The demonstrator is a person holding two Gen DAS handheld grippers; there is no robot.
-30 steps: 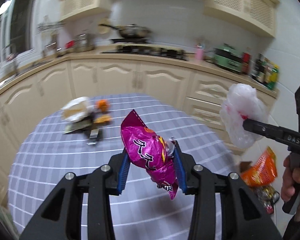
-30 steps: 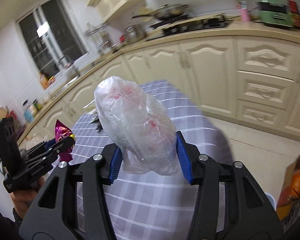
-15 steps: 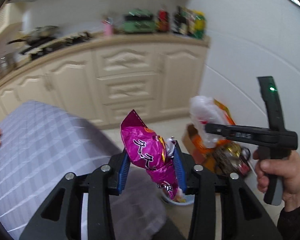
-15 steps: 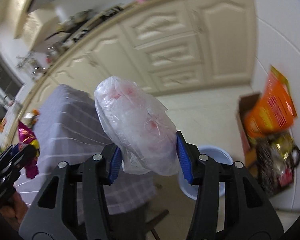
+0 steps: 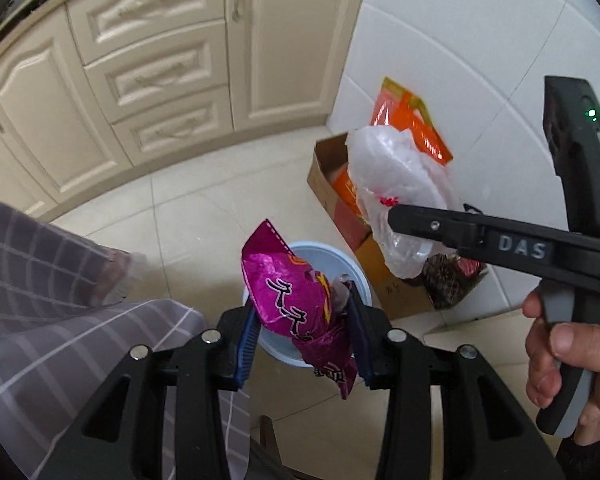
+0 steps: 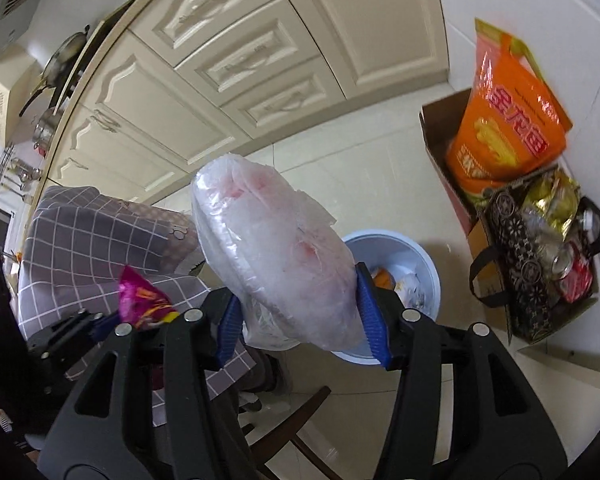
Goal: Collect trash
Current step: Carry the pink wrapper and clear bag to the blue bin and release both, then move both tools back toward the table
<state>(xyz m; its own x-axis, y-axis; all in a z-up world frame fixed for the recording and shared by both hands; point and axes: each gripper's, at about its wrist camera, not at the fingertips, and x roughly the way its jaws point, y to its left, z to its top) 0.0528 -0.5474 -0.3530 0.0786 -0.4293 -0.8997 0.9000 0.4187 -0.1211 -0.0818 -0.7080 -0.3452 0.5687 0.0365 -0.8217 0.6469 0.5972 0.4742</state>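
Tiled floor (image 6: pixel 340 176), blue bin (image 6: pixel 428 264), cardboard box (image 6: pixel 440 136) beside

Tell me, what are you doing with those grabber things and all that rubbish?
A person is clearing up trash with a grabber in each hand. The left gripper pinches a pink snack wrapper, and the right gripper has a crumpled plastic bag between its jaws, which are just opening. Both hang above the blue bin on the floor, which already has some rubbish in it, beside a cardboard box of packets.

"DAS" on the right gripper (image 5: pixel 404 226)
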